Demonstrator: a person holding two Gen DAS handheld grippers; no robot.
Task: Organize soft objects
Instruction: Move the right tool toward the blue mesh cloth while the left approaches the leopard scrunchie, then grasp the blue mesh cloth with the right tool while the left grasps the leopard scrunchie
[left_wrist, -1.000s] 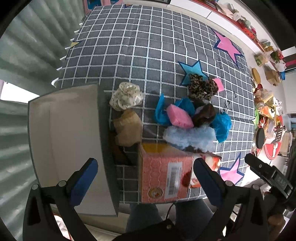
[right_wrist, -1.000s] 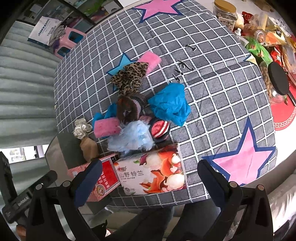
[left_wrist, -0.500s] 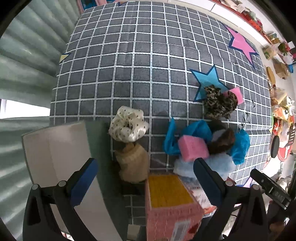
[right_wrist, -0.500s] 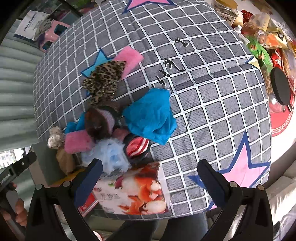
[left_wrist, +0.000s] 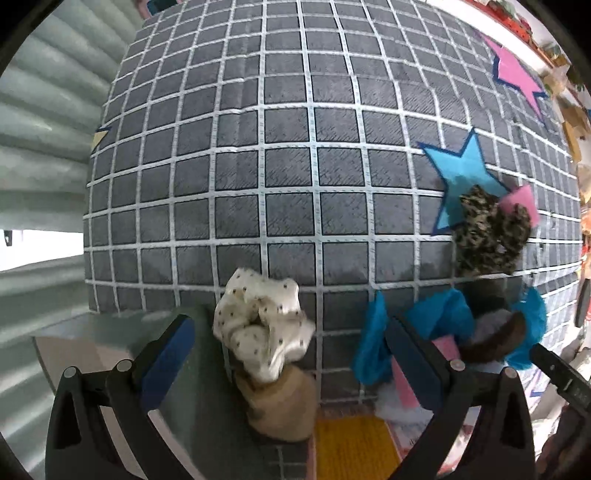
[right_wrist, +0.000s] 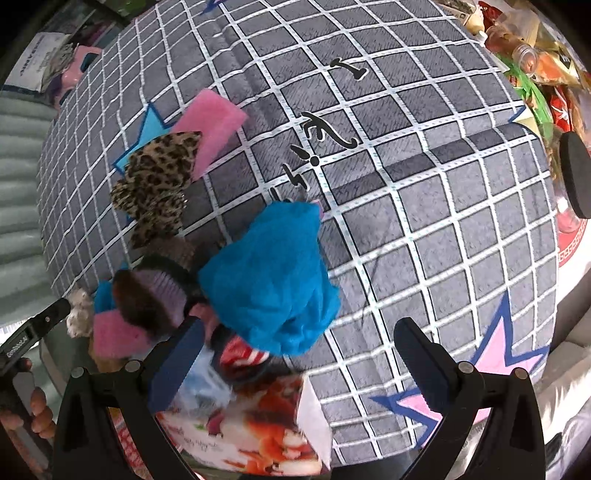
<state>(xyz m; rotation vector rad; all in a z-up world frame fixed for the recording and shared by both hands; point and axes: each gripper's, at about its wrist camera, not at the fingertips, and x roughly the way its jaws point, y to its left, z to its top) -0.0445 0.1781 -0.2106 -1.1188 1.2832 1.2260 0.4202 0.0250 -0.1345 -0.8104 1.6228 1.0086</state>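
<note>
Hovering with fingers spread wide and empty, the left gripper (left_wrist: 288, 354) frames the cream dotted scrunchie (left_wrist: 262, 325) on the counter (left_wrist: 288, 177). The right gripper (right_wrist: 295, 350), equally open, nears the blue cloth (right_wrist: 269, 280). Both look light and limp; pinch a bunched fold.

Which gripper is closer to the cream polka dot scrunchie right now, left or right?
Left. The left gripper is open with the cream polka dot scrunchie between its fingers. The right gripper is open over the blue cloth, well across the pile.
</note>
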